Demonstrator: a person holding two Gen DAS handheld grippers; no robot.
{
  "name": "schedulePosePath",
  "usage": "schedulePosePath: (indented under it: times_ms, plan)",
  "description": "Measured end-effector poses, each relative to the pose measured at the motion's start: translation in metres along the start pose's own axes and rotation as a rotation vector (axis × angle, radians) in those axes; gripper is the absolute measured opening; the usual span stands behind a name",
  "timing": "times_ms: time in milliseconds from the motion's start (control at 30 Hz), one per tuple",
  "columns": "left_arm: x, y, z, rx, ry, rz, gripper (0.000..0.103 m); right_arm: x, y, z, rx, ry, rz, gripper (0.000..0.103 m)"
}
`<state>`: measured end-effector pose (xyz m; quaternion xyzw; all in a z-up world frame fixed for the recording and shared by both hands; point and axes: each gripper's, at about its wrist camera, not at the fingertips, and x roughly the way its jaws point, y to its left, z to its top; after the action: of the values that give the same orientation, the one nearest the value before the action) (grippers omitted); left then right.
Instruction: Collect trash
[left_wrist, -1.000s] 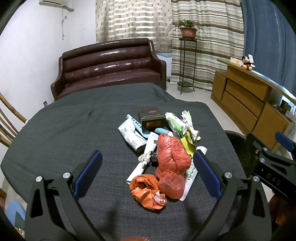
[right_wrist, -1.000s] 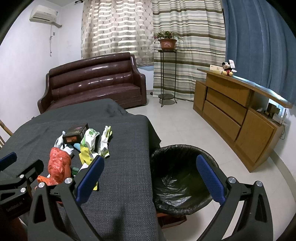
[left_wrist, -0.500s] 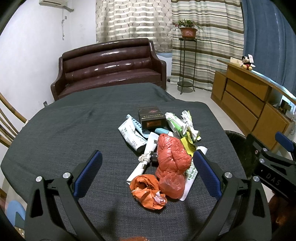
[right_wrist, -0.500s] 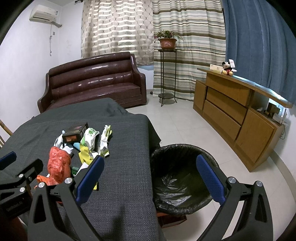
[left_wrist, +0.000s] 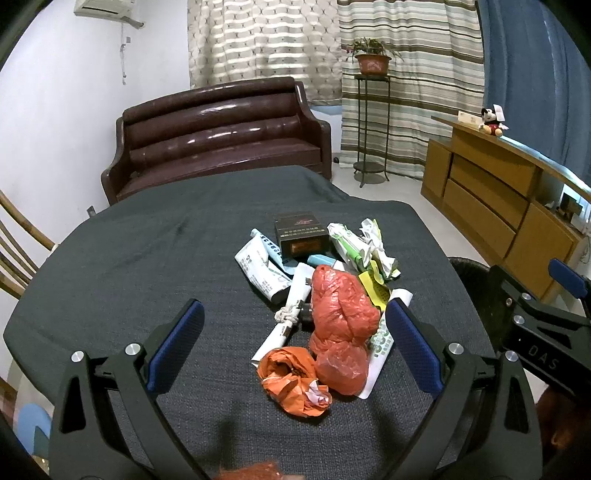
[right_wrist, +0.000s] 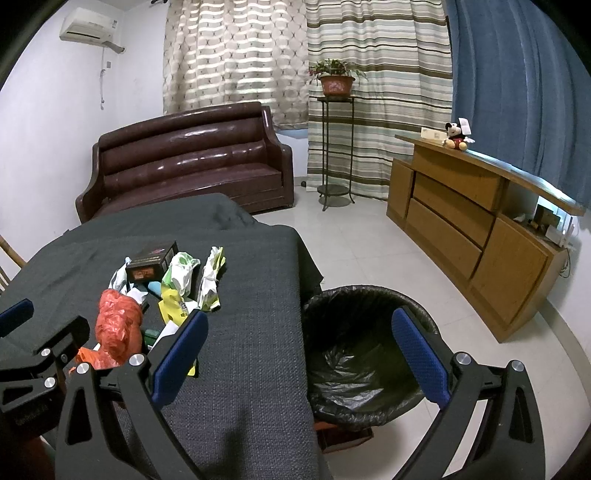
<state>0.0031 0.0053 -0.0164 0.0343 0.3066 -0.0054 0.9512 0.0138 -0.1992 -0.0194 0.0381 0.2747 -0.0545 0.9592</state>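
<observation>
Trash pile (left_wrist: 325, 295) lies uncollected on the bench (left_wrist: 147, 266); the bin (right_wrist: 365, 350) at its 3 o'clock looks empty. Left gripper (left_wrist: 295, 343) and right gripper (right_wrist: 299, 354): fingers spread, holding nothing.

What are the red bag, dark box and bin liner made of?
Red bag: thin plastic film, crinkled and semi-translucent. Dark box: likely printed cardboard, with sharp folded edges. Bin liner: glossy black plastic film, wrinkled with highlights.

Both wrist cameras look forward over the table (left_wrist: 110, 258), the left close above the trash pile (left_wrist: 325, 302), the right facing the bin (right_wrist: 365, 350), sharing the pile and sofa (right_wrist: 192, 166).
</observation>
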Motion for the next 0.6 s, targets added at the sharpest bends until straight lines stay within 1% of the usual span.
schedulePosePath:
  times_ms: [333,433,600]
  plan:
    - [-0.0005,-0.0012,0.001,-0.005,-0.001,0.001,0.096,-0.0001,0.0003,0.0006,-0.001,0.0,-0.001,0.097]
    - [-0.0007,-0.0015,0.0011,-0.001,-0.001,0.003,0.096,0.0056,0.0079,-0.003,-0.003,0.002,-0.002,0.097]
    - [-0.0034,0.0015,0.0012,-0.003,0.013,0.0,0.096,0.0053,0.0078,-0.0029,-0.003,0.001,0.0,0.097]
